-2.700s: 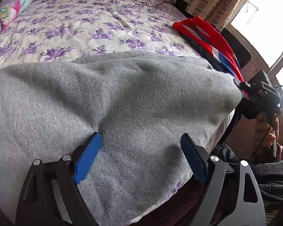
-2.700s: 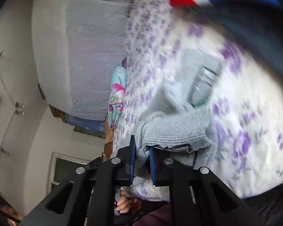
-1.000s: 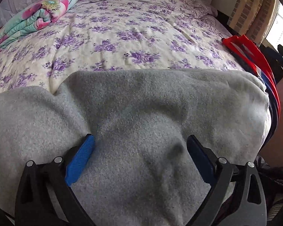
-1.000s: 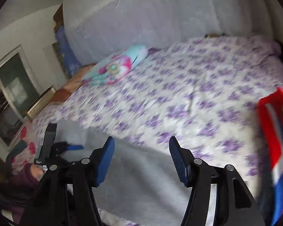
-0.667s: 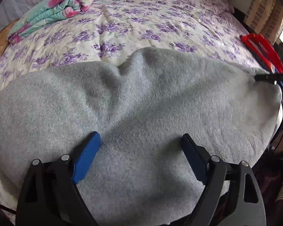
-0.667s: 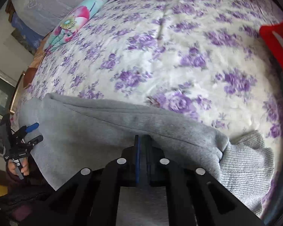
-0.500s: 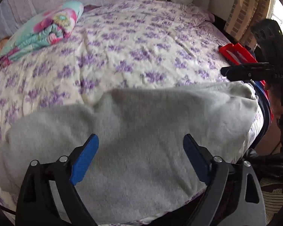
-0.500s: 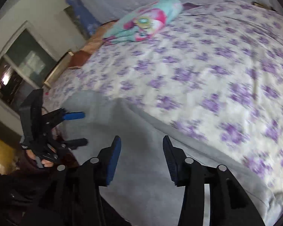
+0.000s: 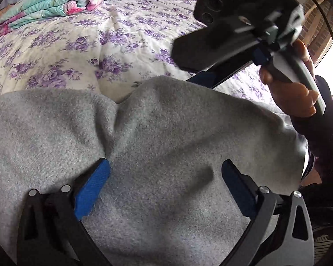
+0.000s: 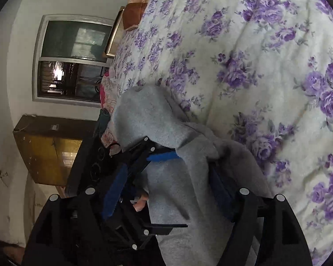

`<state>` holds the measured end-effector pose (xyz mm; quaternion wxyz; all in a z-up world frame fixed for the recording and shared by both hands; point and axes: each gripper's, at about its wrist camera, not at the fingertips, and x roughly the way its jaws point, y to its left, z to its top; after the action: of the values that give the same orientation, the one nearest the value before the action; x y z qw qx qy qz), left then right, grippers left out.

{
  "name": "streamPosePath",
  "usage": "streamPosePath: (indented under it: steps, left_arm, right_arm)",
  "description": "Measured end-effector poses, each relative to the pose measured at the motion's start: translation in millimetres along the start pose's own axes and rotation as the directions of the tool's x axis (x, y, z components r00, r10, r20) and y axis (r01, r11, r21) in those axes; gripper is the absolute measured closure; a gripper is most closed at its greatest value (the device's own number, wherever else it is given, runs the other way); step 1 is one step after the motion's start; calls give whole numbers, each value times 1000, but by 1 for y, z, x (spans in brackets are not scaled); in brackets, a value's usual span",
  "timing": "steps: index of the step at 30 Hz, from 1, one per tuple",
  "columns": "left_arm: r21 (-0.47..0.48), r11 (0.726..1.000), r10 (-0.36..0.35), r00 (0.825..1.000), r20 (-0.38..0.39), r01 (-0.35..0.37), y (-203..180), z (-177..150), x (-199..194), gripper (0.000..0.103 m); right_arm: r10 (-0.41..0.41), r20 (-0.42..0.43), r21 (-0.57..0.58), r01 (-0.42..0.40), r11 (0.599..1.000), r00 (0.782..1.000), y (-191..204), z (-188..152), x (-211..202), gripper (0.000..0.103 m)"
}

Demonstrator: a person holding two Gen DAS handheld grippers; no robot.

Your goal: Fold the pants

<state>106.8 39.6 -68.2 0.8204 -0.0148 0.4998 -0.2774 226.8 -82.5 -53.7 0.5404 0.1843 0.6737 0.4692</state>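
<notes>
Both the left gripper and right gripper are spread wide over the grey pants. Floral bed sits at 12 o'clock.

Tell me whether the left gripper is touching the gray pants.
Touching. In the right wrist view, the gray pants drape over the open left gripper; its upper blue pad disappears under the cloth at the tip.

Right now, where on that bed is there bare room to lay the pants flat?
The widest bare patch is the floral bedspread between the gray pants and the rolled blanket at the far side. The near edge is crowded: the pants are bunched there, with the left gripper open over them and the right gripper open around a fold.
</notes>
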Motion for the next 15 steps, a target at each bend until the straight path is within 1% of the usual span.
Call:
streamPosePath:
  steps: [1, 2, 3, 4, 5, 7, 8, 9, 10, 12, 13, 14, 15]
  left_arm:
    - [7, 1000, 12, 1000, 0, -12, -2, 1, 2, 5]
    - [9, 1000, 20, 1000, 1, -20, -3, 1, 3, 5]
    - [4, 1000, 19, 1000, 3, -19, -2, 1, 3, 5]
    - [-2, 1000, 12, 1000, 6, -12, -1, 2, 2, 5]
    - [-7, 1000, 6, 1000, 10, -6, 0, 2, 1, 5]
    - [-7, 1000, -2, 1000, 22, 2, 1, 1, -1, 5]
    - [-2, 1000, -1, 1000, 26, 1, 1, 1, -1, 5]
    - [4, 1000, 5, 1000, 29, -5, 0, 1, 0, 5]
    - [8, 1000, 12, 999, 30, -13, -1, 1, 2, 5]
    - [12, 1000, 28, 999, 31, -29, -3, 1, 5, 5]
    - [8, 1000, 30, 999, 24, -30, -3, 3, 5, 5]
    - [-5, 1000, 25, 1000, 12, -25, -2, 5, 3, 5]
    - [-30, 999, 12, 1000, 1, -12, 1, 8, -1, 5]
  right_arm:
    - [-43, -1, 22, 43, 999, 999, -6, 4, 4, 28]
    - [-86, 21, 33, 85, 996, 996, -10, 6, 5, 42]
    - [-134, 60, 21, 133, 991, 989, -11, 4, 4, 53]
    - [-177, 122, 3, 178, 984, 977, -9, 0, 0, 78]
    - [-178, 188, -3, 182, 983, 966, -12, -5, -6, 91]
    - [-133, 278, 10, 135, 991, 951, -22, -16, -15, 94]
    - [-144, 313, 13, 147, 989, 939, -27, -18, -17, 94]
    - [-176, 341, 20, 180, 984, 924, -29, -21, -17, 95]
    - [-201, 354, 31, 204, 978, 913, -34, -19, -13, 95]
    - [-222, 370, 25, 229, 973, 902, -37, -14, -9, 95]
    - [-245, 388, 10, 262, 965, 888, -32, -11, -10, 93]
    - [-293, 417, 12, 317, 948, 861, -24, -11, -16, 84]
    - [-344, 462, 38, 369, 929, 817, -15, -14, -35, 79]
